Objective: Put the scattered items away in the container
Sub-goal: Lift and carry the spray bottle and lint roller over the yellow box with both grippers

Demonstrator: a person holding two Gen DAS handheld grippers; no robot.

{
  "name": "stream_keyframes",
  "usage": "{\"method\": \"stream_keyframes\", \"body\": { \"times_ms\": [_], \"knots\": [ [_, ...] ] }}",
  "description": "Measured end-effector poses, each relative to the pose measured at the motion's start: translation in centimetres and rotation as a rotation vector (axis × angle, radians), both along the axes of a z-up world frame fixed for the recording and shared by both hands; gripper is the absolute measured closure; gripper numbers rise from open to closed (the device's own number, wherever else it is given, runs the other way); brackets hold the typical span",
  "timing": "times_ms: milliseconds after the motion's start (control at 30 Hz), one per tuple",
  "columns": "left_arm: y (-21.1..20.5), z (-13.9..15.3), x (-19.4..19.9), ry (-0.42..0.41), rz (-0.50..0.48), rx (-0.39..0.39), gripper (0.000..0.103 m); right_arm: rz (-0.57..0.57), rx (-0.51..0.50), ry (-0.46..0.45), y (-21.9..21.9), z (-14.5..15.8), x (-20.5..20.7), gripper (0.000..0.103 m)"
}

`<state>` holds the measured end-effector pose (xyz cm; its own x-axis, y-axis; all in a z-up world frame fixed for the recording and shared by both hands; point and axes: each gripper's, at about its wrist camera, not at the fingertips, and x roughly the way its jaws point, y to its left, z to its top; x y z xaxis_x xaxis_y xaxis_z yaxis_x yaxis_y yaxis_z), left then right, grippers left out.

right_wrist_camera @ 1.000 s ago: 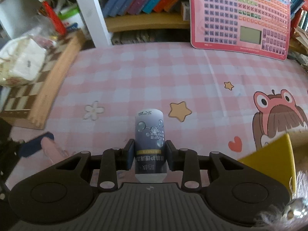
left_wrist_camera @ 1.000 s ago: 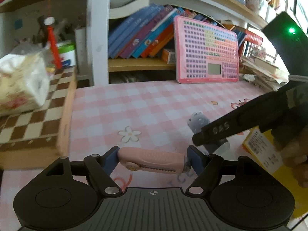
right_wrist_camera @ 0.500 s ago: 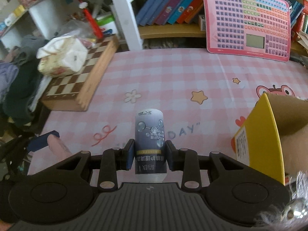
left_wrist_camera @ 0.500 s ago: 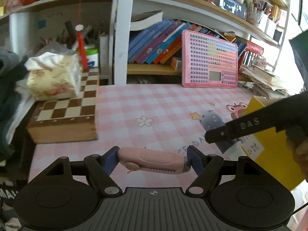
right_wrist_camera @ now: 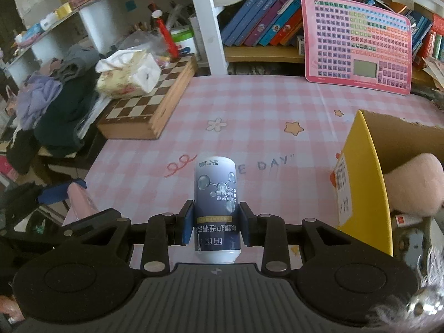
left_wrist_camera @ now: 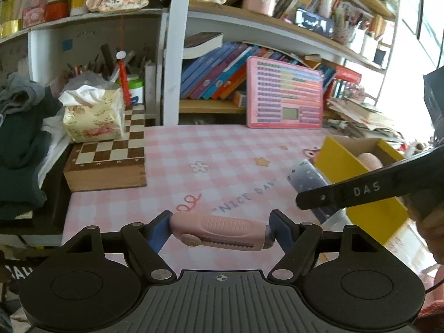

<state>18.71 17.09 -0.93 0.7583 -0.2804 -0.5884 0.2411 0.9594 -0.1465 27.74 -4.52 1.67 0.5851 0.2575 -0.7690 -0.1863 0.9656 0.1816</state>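
Pink checked cloth (right_wrist_camera: 249, 116) lies bare between chessboard (right_wrist_camera: 144, 111) and yellow box (right_wrist_camera: 363, 177) — both loads ride above it. Left gripper (left_wrist_camera: 220, 229) pinches a pink knife (left_wrist_camera: 219, 231) end to end; right gripper (right_wrist_camera: 216, 226) squeezes a bottle (right_wrist_camera: 216, 194) upright, beside the box, likely for dropping in.

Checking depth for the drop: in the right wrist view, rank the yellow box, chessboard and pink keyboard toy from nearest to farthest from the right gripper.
From the right gripper:
1. Yellow box, close on the right.
2. Chessboard, farther back on the left.
3. Pink keyboard toy, leaning at the shelf, back right.
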Motion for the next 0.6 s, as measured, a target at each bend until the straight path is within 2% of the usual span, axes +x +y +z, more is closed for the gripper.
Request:
{"method": "stream_keyframes", "body": {
  "times_ms": [300,433,600],
  "knots": [
    [0.3,1.5,-3.8,0.004,-0.025,-0.028,0.026,0.006,-0.007,-0.014,0.1,0.3,-5.3,0.072],
    [0.6,2.3,-5.2,0.014,-0.031,-0.077,0.026,0.014,-0.001,-0.019,0.4,0.5,-7.5,0.072],
    [0.3,3.3,-6.9,-0.012,-0.048,-0.08,0.026,0.025,-0.001,-0.024,1.0,0.7,-10.1,0.072]
  ]
}}
